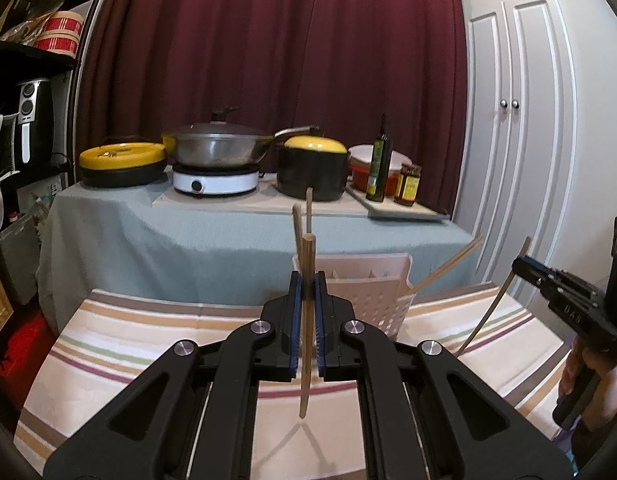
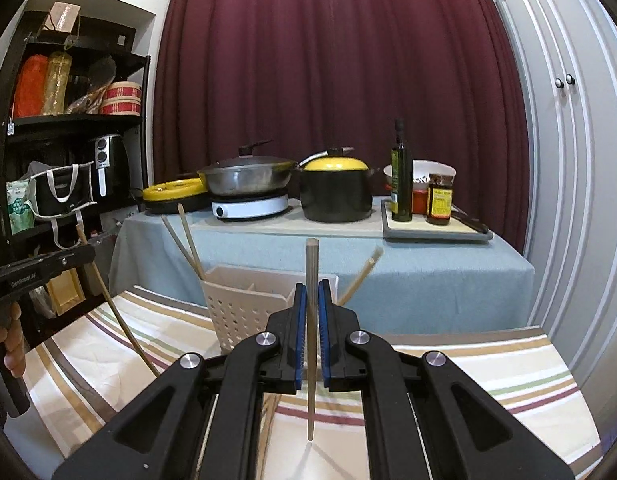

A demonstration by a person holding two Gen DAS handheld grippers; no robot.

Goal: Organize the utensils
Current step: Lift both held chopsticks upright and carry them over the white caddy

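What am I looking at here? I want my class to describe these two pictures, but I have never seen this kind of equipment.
No robot is at work: a person holds a two-finger gripper in each hand, each carrying a wide-angle camera that looks along its fingers. One picture comes from the left gripper, the other from the right gripper. Each is shut on one upright wooden chopstick: the left chopstick and the right chopstick. Below them lies a striped cloth with a white perforated utensil holder, where more chopsticks already lean. Behind stands a table with pots, a wok and bottles.
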